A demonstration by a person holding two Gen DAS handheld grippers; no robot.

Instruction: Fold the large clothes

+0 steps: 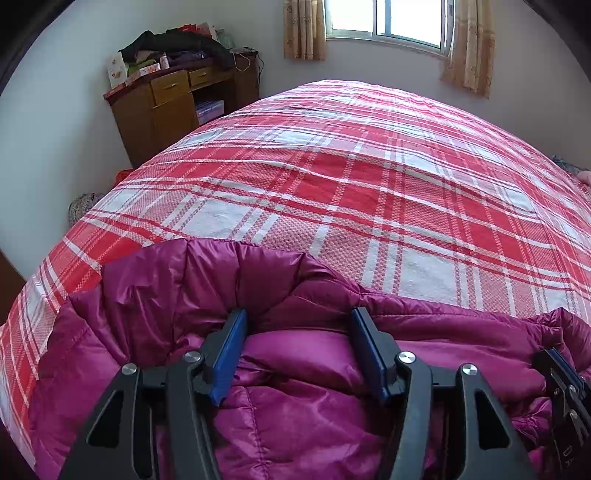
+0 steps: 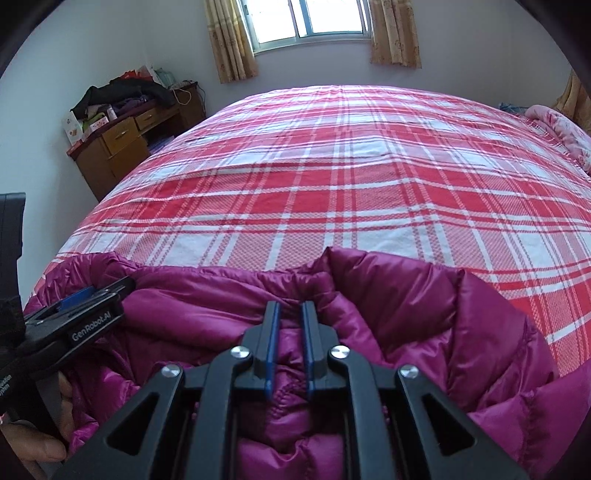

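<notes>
White "GenRobot.AI" lettering stands on the left gripper (image 2: pixel 96 291) body

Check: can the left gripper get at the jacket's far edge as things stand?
Probably yes. The left gripper has its jaws open right over the magenta jacket, whose far edge lies just ahead with nothing between.

Bed (image 2: pixel 332 192): covered by a red, pink and white plaid sheet, filling the middle of both views.
Window (image 2: pixel 306 18): at 12 o'clock on the far wall, bright, flanked by tan patterned curtains (image 2: pixel 231 40).
Wooden cabinet (image 1: pixel 166 107): at 10 o'clock beside the bed, with drawers and an open shelf; dark clothes (image 1: pixel 173 44), boxes and small packets piled on top.
Pink floral bedding (image 2: pixel 565 129): at 2 o'clock, on the bed's far right edge.
</notes>
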